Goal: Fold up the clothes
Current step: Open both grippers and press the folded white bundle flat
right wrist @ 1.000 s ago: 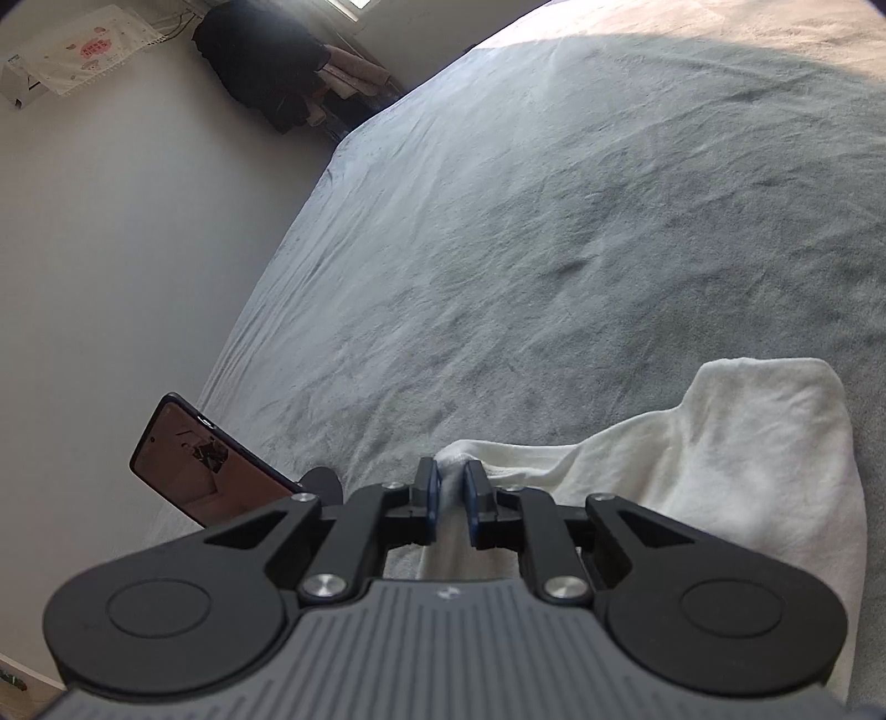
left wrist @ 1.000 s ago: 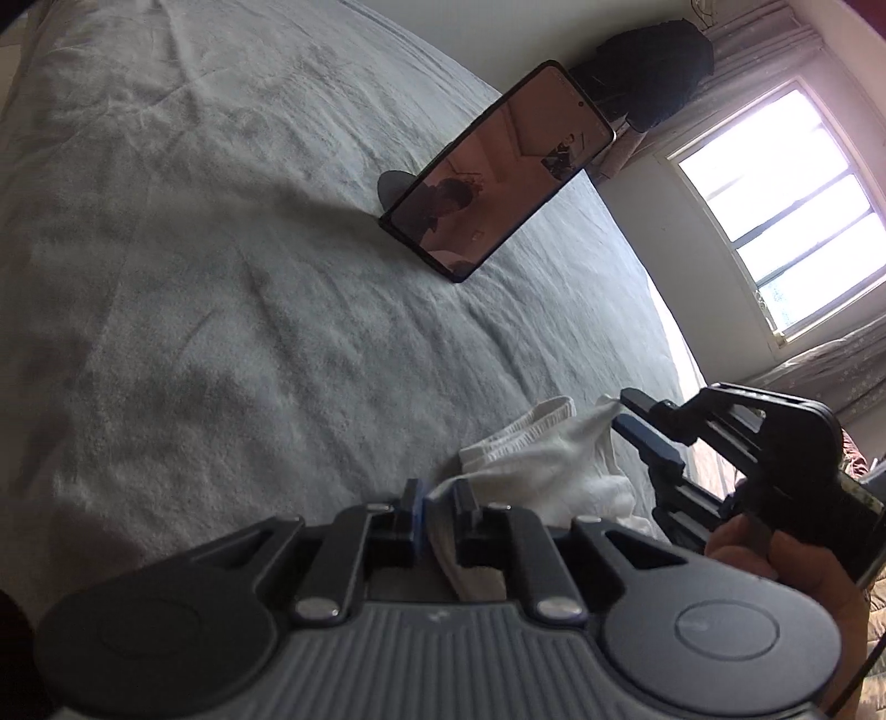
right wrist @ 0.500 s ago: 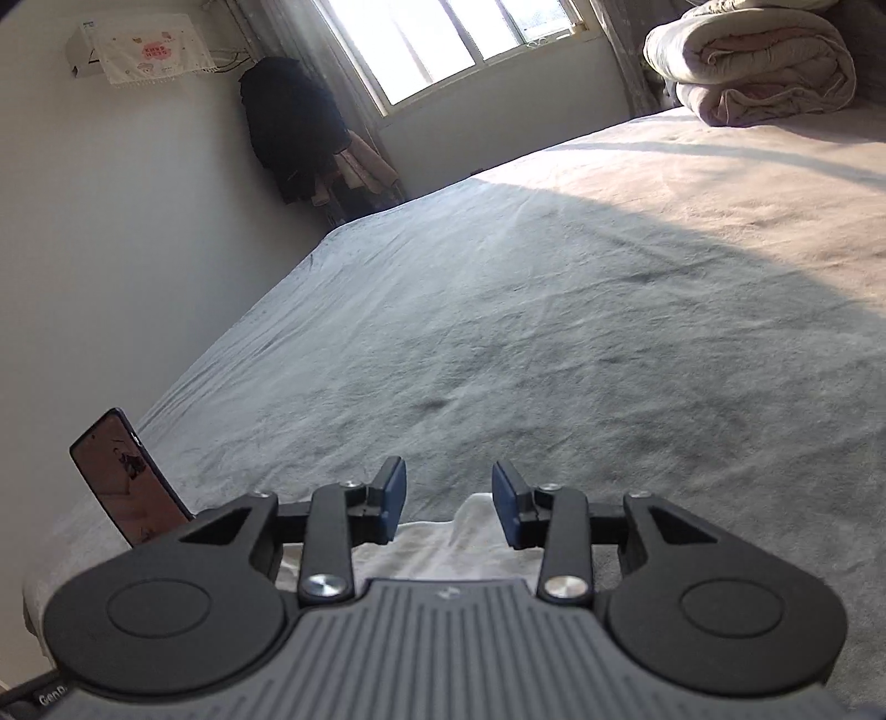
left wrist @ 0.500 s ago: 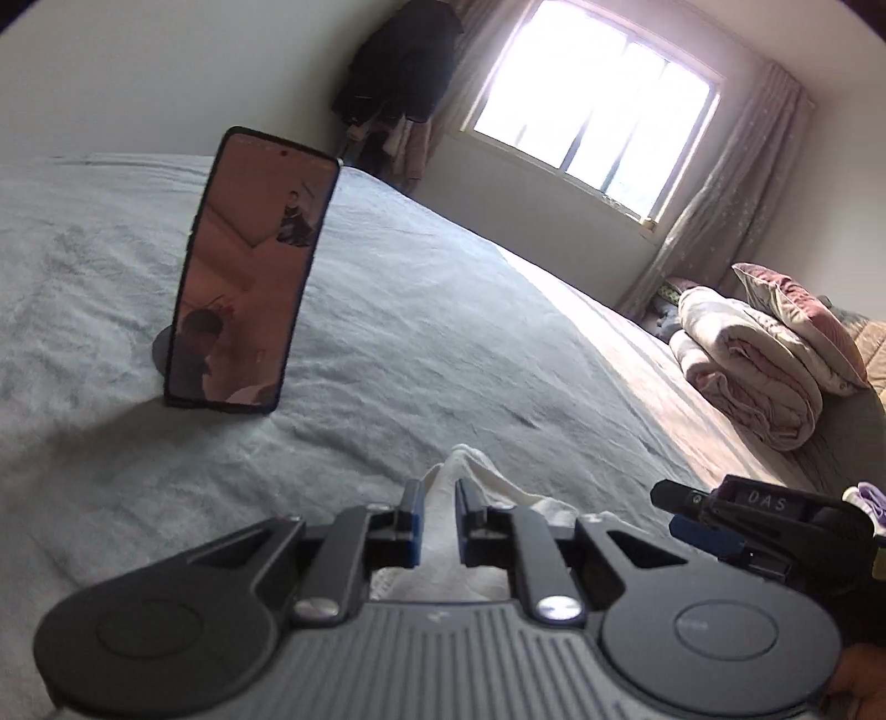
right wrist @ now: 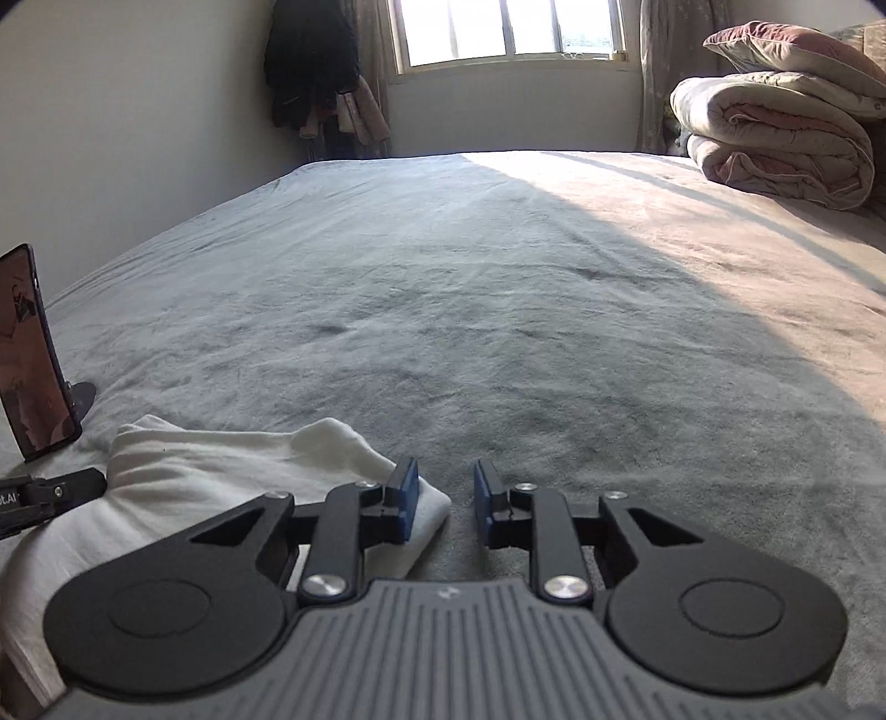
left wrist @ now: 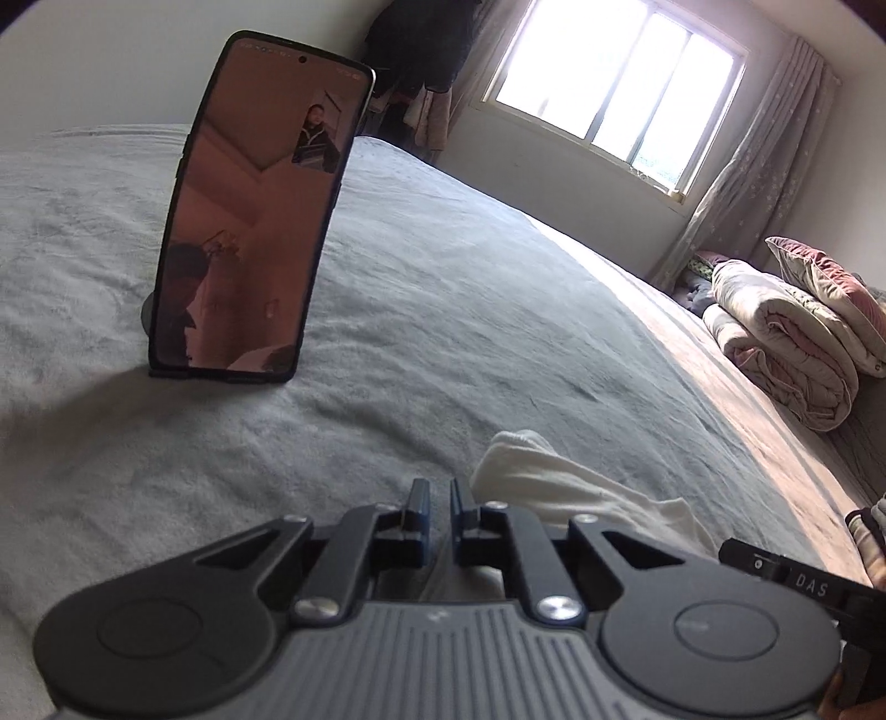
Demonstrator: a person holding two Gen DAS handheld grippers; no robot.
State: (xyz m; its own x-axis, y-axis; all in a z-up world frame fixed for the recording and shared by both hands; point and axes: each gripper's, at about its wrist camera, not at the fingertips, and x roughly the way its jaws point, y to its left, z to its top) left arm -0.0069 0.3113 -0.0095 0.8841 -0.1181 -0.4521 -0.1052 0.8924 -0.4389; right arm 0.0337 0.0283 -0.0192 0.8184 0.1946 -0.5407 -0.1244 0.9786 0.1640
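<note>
A white garment (right wrist: 183,476) lies folded on the grey bed cover (right wrist: 498,310), near the front edge. In the left wrist view the garment (left wrist: 559,487) lies just right of my left gripper (left wrist: 438,512), whose jaws stand a narrow gap apart with nothing between them. My right gripper (right wrist: 443,498) is open and empty, its left finger (right wrist: 403,498) at the garment's right corner. The right gripper's body shows at the lower right of the left wrist view (left wrist: 803,576). The left gripper's tip shows at the left edge of the right wrist view (right wrist: 50,493).
A phone (left wrist: 255,216) stands upright on a stand on the bed, left of the garment. Rolled quilts and a pillow (right wrist: 775,138) lie at the far right. Dark clothes (right wrist: 310,66) hang by the window (right wrist: 509,27).
Both grippers let go of the white garment and drew back; the right one opened wide. The garment now lies on the bed. Both cameras tilted up toward the window.
</note>
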